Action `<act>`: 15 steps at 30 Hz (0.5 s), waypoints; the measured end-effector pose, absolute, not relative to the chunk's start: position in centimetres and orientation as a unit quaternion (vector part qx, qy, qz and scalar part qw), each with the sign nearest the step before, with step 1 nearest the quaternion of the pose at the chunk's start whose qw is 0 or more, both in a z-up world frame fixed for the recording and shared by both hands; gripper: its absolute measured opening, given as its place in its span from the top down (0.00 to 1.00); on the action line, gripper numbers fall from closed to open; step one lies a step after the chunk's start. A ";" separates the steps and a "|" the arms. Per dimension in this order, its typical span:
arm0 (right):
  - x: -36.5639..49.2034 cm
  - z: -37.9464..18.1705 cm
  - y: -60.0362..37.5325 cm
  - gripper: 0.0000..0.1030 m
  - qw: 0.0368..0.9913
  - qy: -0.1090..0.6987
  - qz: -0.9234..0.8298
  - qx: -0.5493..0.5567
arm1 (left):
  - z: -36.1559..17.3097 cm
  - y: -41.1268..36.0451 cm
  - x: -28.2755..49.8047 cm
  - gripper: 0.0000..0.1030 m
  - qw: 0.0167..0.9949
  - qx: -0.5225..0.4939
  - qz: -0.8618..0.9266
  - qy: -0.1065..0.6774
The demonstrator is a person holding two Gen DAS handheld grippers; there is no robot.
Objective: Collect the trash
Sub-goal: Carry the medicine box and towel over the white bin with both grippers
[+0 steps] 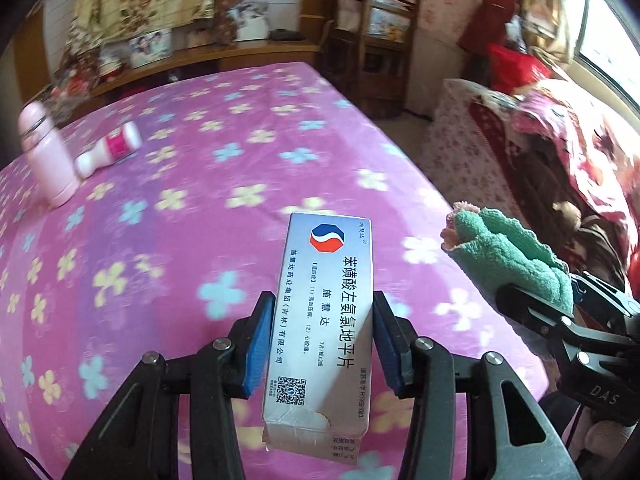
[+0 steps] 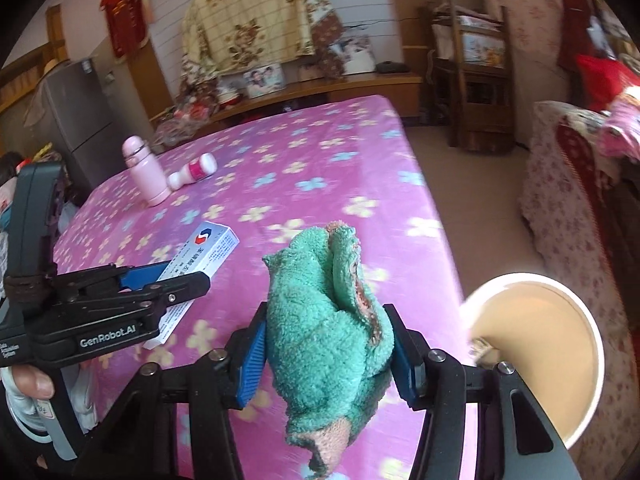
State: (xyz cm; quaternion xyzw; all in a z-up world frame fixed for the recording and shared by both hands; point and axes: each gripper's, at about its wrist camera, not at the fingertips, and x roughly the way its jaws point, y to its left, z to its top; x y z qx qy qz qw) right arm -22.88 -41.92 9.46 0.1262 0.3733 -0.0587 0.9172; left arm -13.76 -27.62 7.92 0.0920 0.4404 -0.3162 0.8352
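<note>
My left gripper (image 1: pixel 323 336) is shut on a silver medicine box (image 1: pixel 324 320) with Chinese print and holds it above the pink flowered bed cover (image 1: pixel 180 240). The box (image 2: pixel 208 252) and the left gripper (image 2: pixel 176 280) also show at the left of the right wrist view. My right gripper (image 2: pixel 326 350) is shut on a crumpled green cloth (image 2: pixel 324 336) above the bed's right side. The cloth (image 1: pixel 516 260) and the right gripper (image 1: pixel 532 304) appear at the right of the left wrist view.
A white round bin (image 2: pixel 540 352) with a tan inside stands open at the lower right, beside the bed. A pink flask (image 2: pixel 144 172) stands and a pink-white bottle (image 2: pixel 192 172) lies at the far left of the bed. A floral sofa (image 2: pixel 568 208) is on the right.
</note>
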 end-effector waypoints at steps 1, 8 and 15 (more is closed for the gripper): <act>-23.5 9.5 -42.6 0.45 0.917 0.372 -0.067 0.130 | 8.0 -28.4 -14.2 0.52 0.833 0.094 -0.322 0.440; -27.6 9.3 -47.8 0.45 0.909 0.363 -0.128 0.160 | 8.3 -34.1 -17.5 0.52 0.815 0.119 -0.366 0.434; -31.1 8.1 -52.8 0.45 0.890 0.368 -0.182 0.197 | 7.4 -39.3 -20.1 0.52 0.788 0.132 -0.406 0.444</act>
